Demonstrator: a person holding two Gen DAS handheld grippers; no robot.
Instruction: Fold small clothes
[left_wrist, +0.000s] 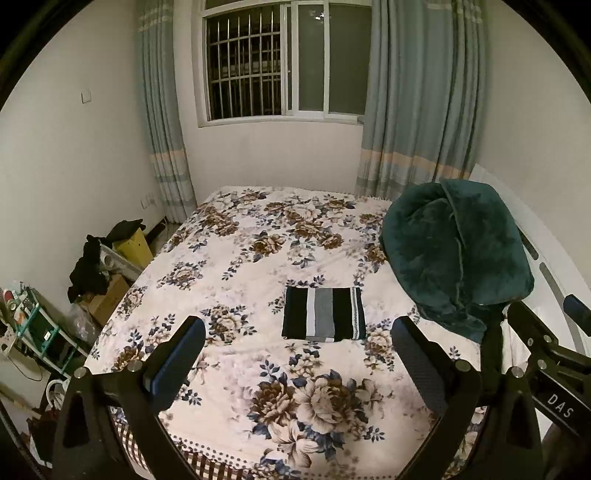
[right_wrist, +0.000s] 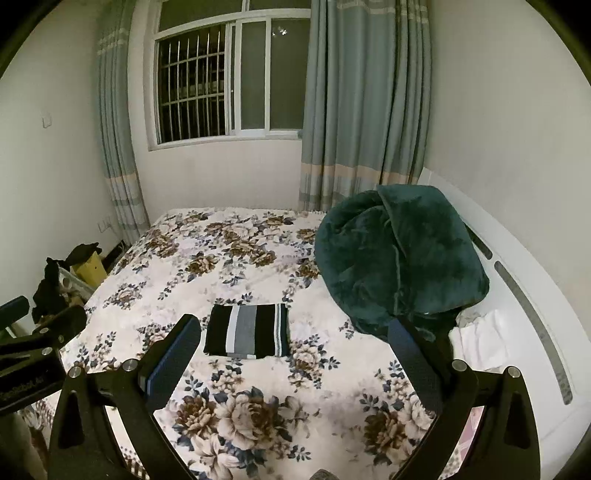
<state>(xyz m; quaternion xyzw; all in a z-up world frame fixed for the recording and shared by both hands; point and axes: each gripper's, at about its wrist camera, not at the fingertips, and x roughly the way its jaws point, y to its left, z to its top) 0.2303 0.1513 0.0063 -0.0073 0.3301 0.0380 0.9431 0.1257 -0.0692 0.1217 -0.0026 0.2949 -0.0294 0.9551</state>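
Folded striped garment (left_wrist: 324, 314) lies flat mid-bed on floral bedspread (left_wrist: 236, 258), near dark green plush blanket (left_wrist: 454, 251). Left gripper (left_wrist: 297, 354) and right gripper (right_wrist: 295, 354) jaws released, empty, above the bed. Barred window (left_wrist: 284, 62), blue-grey curtains (left_wrist: 417, 99).

Folded striped garment (right_wrist: 246, 331) on floral bedspread (right_wrist: 229, 258)

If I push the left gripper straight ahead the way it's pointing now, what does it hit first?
Most likely the striped folded cloth. It lies flat on the flowered bedspread, roughly centred between the left gripper's open fingers and just ahead of them. Depth is hard to judge; if angled steeply, it may touch bare bedspread short of the cloth.
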